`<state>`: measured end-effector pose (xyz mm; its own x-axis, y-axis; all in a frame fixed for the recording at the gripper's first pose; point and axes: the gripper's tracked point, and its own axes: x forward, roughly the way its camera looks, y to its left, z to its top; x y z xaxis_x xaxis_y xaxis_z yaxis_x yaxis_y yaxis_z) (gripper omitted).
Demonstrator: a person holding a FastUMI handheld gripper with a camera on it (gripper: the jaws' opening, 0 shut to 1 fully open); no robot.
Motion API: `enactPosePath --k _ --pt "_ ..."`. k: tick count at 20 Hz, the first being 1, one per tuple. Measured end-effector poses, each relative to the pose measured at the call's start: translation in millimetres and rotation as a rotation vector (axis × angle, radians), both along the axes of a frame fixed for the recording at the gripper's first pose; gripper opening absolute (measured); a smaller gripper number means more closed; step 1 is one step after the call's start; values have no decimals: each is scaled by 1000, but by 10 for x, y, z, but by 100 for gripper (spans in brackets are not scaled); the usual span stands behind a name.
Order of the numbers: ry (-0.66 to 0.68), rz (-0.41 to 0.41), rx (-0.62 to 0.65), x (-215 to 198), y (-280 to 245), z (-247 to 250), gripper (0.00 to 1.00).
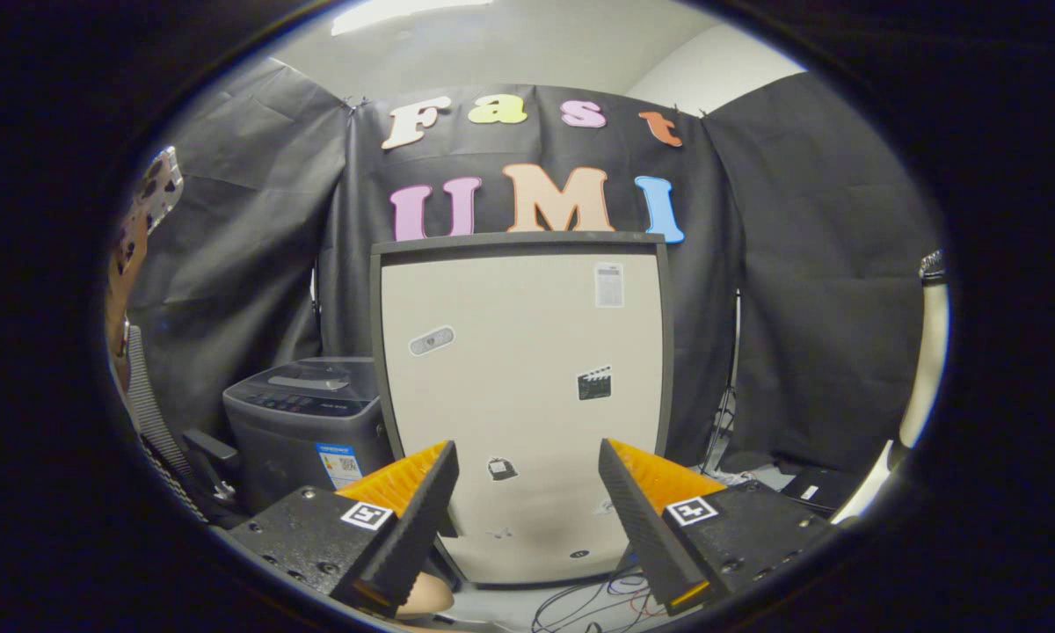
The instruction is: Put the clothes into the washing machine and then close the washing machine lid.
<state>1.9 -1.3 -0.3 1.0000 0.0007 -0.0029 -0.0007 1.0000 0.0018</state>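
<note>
A small grey top-loading washing machine (pixel 303 431) stands on the floor, beyond my left finger and to the left of a tall cabinet. Its lid (pixel 316 384) lies flat on top, and a control strip runs along the front edge. My gripper (pixel 527 448) is open, with a wide gap between the fingers and nothing held. The fingers point at the cabinet's front, and the washing machine is off to the left of them. I cannot make out any clothes.
A tall beige cabinet (pixel 527 387) with a dark frame and small stickers stands straight ahead and close. Cables (pixel 598 607) lie on the floor at its foot. A black office chair (pixel 154 422) is at the far left, and a flat dark box (pixel 809 488) lies on the floor at the right.
</note>
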Motion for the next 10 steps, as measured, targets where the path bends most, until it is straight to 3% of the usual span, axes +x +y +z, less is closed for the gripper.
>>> enactPosePath --k 10 --pt "-1 0 0 -4 3 -6 97"
